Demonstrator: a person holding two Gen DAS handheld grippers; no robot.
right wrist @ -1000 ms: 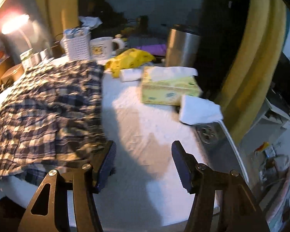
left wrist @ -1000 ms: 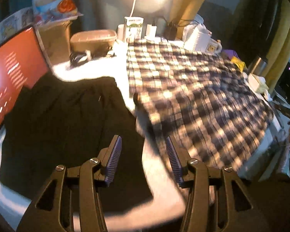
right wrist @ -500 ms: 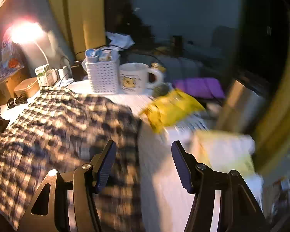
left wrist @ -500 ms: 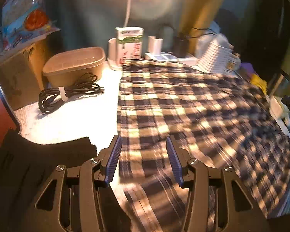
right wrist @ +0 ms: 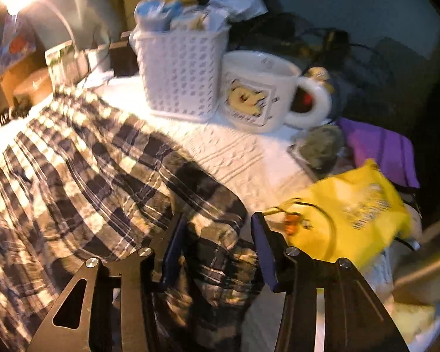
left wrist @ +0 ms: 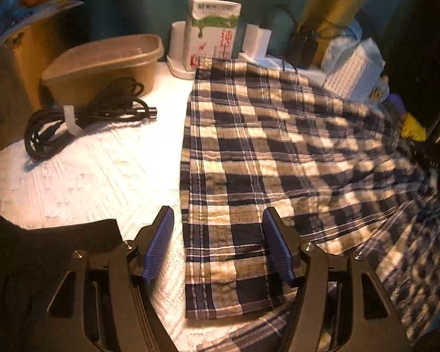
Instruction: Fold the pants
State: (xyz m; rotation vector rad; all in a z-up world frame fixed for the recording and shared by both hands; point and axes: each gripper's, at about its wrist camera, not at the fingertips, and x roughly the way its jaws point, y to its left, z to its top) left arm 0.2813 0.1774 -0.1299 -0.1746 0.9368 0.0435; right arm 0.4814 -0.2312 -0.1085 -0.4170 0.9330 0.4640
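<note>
Plaid pants [left wrist: 278,158] are lying between our left gripper [left wrist: 218,249] jaws, just widening, ungripped; our right gripper [right wrist: 218,249] jaws are closing around blurred fabric, contact unclear.

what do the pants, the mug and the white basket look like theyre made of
Pants: thin woven cloth, likely cotton, matte; a plaid pattern that creases and drapes softly.
Mug: glazed ceramic by the look; thick white wall, glossy highlights, printed picture.
Basket: moulded plastic, probably; stiff white walls pierced with a regular grid of holes, slight sheen.
</note>
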